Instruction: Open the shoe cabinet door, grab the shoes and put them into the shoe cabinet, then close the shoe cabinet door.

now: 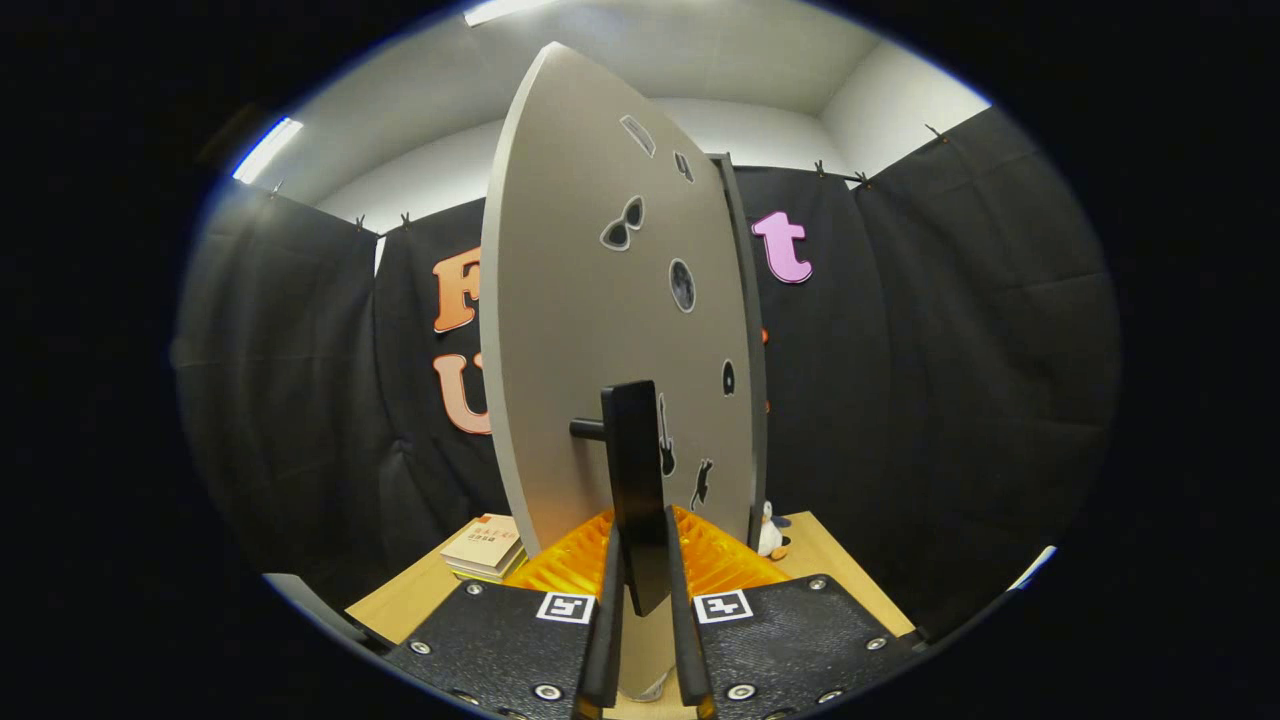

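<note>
Door stands right in front of you, a tall grey panel seen nearly edge-on, with small dark stickers scattered over its face. Your gripper has its jaws drawn in on the door's black handle, both fingers pressing its sides. The handle stands upright on a short peg from the panel. Beyond the door's right edge you see the cabinet's edge. On the wooden table below lie some books to the left and a small penguin toy to the right.
</note>
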`<state>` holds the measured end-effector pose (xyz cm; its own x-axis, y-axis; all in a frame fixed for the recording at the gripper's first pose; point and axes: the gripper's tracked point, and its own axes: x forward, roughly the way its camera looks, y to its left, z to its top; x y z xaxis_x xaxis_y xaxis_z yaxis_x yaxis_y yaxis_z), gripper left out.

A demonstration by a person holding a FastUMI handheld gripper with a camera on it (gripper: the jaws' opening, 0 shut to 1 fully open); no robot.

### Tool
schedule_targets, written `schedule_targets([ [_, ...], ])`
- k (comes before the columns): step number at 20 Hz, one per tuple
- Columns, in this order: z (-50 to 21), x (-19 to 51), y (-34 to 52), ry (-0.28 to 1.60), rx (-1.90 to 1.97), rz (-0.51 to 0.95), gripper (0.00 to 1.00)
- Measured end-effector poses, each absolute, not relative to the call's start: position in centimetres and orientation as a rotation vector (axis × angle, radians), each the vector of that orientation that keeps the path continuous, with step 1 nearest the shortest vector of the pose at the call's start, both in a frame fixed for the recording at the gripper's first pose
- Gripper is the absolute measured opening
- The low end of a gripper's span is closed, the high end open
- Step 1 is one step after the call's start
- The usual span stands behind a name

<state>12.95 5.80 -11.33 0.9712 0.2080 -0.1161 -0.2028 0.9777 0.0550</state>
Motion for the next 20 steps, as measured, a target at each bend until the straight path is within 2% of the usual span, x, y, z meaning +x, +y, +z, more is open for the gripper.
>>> schedule_targets([
  [16, -11.9, 12.4, 0.8, 0.129, 0.099, 0.095, 0.21],
  [20, -11.7, 13.1, -0.6, 0.117, 0.082, 0.048, 0.16],
])
